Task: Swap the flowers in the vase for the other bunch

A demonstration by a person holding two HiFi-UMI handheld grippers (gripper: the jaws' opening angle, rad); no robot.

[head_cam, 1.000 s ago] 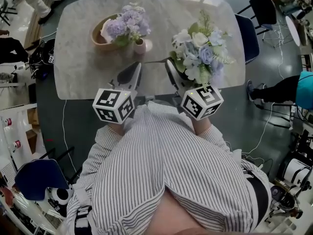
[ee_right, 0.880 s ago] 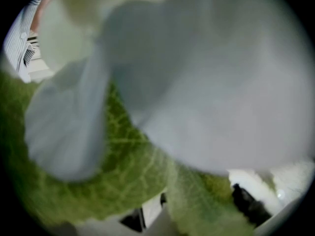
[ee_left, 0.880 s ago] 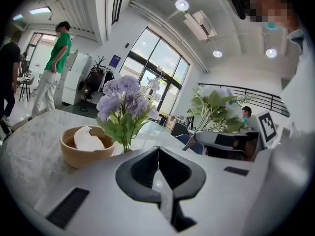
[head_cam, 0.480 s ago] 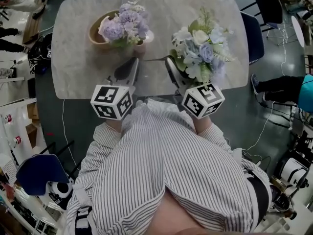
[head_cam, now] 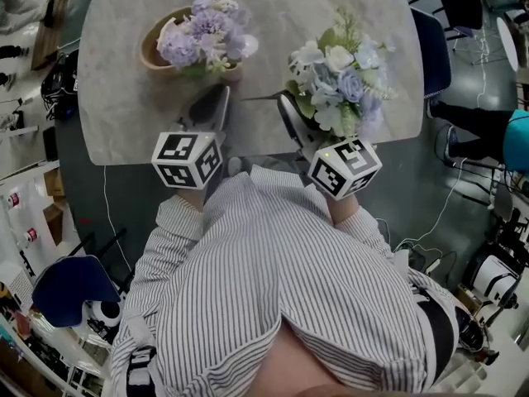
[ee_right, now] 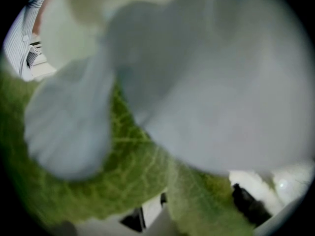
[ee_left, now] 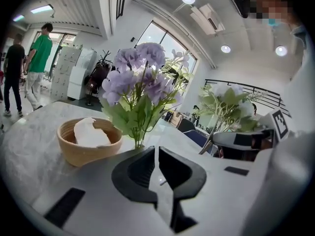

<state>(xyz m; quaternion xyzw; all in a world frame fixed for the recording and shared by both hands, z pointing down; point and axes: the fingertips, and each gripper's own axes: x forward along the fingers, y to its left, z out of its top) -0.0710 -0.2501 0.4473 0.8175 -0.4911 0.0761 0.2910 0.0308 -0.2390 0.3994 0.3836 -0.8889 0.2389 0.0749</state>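
Observation:
A purple bunch (head_cam: 202, 33) stands upright near the table's far left; in the left gripper view its stems (ee_left: 139, 132) drop behind my jaws and the vase is hidden. My left gripper (head_cam: 221, 94) is shut and empty, its tips (ee_left: 155, 150) just short of those stems. My right gripper (head_cam: 286, 106) is shut on a white and blue bunch (head_cam: 339, 81), held over the marble table (head_cam: 124, 114) with its stem end (head_cam: 254, 99) poking left. Petals and leaves (ee_right: 147, 107) fill the right gripper view and hide the jaws.
A wooden bowl (head_cam: 155, 55) holding a white wad (ee_left: 88, 132) sits just left of the purple flowers. Dark chairs (head_cam: 434, 52) stand at the table's right side. People stand far off on the left (ee_left: 37, 58).
Both grippers have sunk a little toward the table. The left gripper's tip has come nearer to the purple flowers. The right gripper still holds the white and blue bunch.

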